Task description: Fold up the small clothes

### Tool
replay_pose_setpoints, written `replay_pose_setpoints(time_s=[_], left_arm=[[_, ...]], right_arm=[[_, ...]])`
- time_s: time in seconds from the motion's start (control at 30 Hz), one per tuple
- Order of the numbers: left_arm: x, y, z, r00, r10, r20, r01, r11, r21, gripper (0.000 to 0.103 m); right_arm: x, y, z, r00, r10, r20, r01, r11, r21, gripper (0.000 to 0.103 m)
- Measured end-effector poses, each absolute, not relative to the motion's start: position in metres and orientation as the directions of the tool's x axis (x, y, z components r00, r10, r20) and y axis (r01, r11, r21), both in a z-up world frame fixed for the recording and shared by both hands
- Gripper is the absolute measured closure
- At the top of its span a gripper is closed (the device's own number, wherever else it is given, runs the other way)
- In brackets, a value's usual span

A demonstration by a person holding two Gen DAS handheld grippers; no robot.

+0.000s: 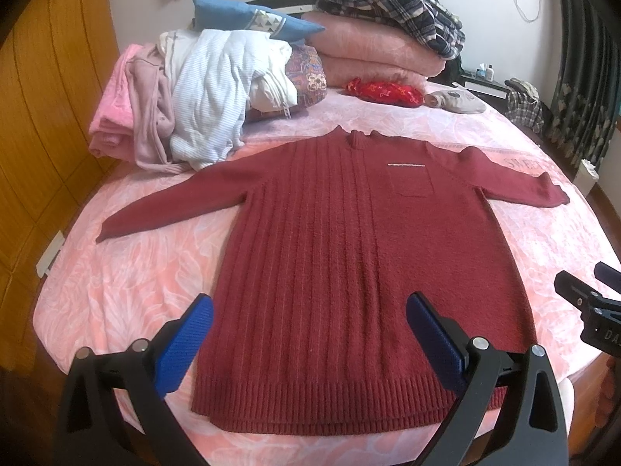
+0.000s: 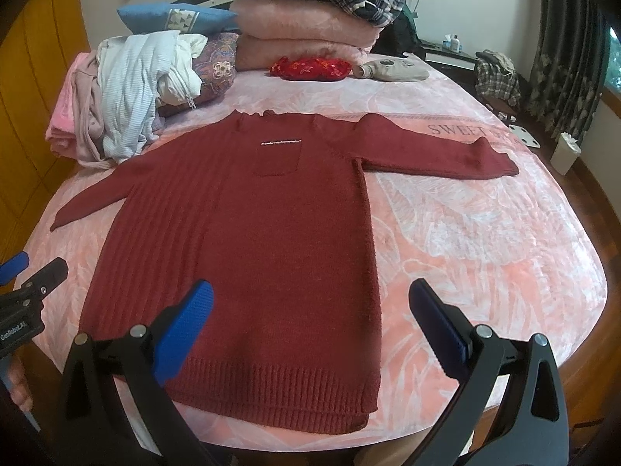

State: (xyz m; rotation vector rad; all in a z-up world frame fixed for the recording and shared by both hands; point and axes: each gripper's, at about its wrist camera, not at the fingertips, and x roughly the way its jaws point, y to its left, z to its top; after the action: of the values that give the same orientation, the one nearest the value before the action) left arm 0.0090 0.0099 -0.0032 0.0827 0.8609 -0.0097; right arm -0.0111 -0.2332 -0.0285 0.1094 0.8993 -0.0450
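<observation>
The left gripper [image 1: 310, 338] and right gripper [image 2: 310, 330] hover side by side at the bed's [image 2: 485, 252] near edge, fingers spread wide, empty, above the sweater's [image 1: 330, 233] hem.

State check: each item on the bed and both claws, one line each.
Red sweater: spread flat, unfolded, sleeves out.
Left claw: open, empty, over the hem.
Right claw: open, empty.
Clothes pile: crumpled, unfolded.
Pink blankets: folded, stacked.
Plaid garment: bunched on the blankets.

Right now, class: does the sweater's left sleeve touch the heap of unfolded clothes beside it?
Touching. In the left wrist view, the red sweater has its sleeve running under the edge of the clothes heap, with no bedcover showing between them.
</observation>
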Motion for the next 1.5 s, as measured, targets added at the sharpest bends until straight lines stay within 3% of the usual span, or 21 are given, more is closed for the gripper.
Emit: replay_pose_setpoints(time_s=[0.6,0.87,1.13,1.4,1.5], left_arm=[[0.026,0.001,-0.018,0.627,0.037,-0.778,0.052,0.995,0.09,0.004],[0.078,-0.034,-0.028,0.612,0.019,-0.791,0.077,0.994,0.083,0.004],[0.185,-0.133,-0.033,0.633,-0.047,-0.772,0.107,0.994,0.027,0.004],[0.284,-0.277,-0.061,0.604,-0.109,-0.79,0.162,0.987,-0.012,0.004],[0.308,-0.33,-0.079,0.591,-0.104,-0.8,0.176,0.984,0.003,0.004]], right_arm=[[0.0,-0.241,-0.042,0.611,0.03,-0.791,0.084,0.991,0.102,0.003],[0.039,-0.316,-0.046,0.61,-0.004,-0.792,0.16,0.98,0.119,0.003],[0.126,-0.468,-0.052,0.579,-0.146,-0.802,0.299,0.953,0.043,0.003],[0.217,-0.617,-0.102,0.484,-0.098,-0.87,0.388,0.915,0.113,0.003],[0.238,-0.648,-0.125,0.444,-0.126,-0.887,0.405,0.911,0.074,0.003]])
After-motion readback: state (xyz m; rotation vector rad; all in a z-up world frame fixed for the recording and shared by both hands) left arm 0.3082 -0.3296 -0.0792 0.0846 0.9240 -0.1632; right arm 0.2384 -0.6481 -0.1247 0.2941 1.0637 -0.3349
